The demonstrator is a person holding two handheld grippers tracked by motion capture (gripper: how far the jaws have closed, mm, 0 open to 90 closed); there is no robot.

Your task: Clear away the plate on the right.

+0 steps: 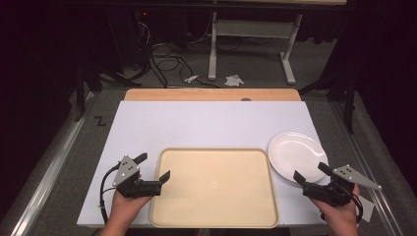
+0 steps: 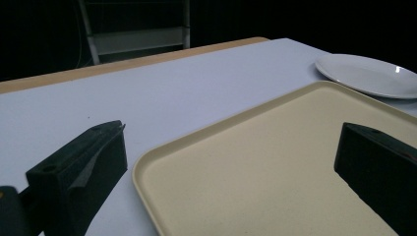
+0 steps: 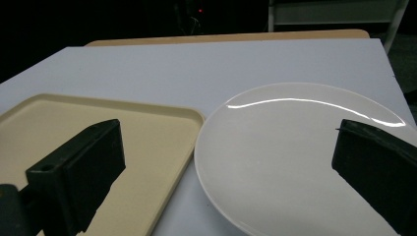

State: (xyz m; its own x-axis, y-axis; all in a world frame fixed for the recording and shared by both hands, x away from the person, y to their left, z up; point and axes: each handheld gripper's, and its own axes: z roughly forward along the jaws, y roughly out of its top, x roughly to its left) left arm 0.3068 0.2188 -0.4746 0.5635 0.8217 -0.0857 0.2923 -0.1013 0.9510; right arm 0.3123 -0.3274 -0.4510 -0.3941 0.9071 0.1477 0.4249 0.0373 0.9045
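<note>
A beige tray point(image 1: 215, 216) lies at the front middle of the white table, nothing on it. A white plate point(image 1: 298, 155) sits just right of the tray's far right corner, also bare. My left gripper point(image 1: 153, 167) is open at the tray's left rim, one jaw over the tray point(image 2: 255, 162) and one over the table. My right gripper point(image 1: 311, 173) is open at the near edge of the plate point(image 3: 295, 142), its jaws set wide either side of it, and the tray point(image 3: 147, 142) shows to its left.
The white tabletop point(image 1: 206, 123) is bare behind the tray, with a wooden strip point(image 1: 211, 94) along its far edge. Beyond on the floor are cables, crumpled paper and a white table frame point(image 1: 251, 39). A metal rail point(image 1: 54, 162) runs along the left.
</note>
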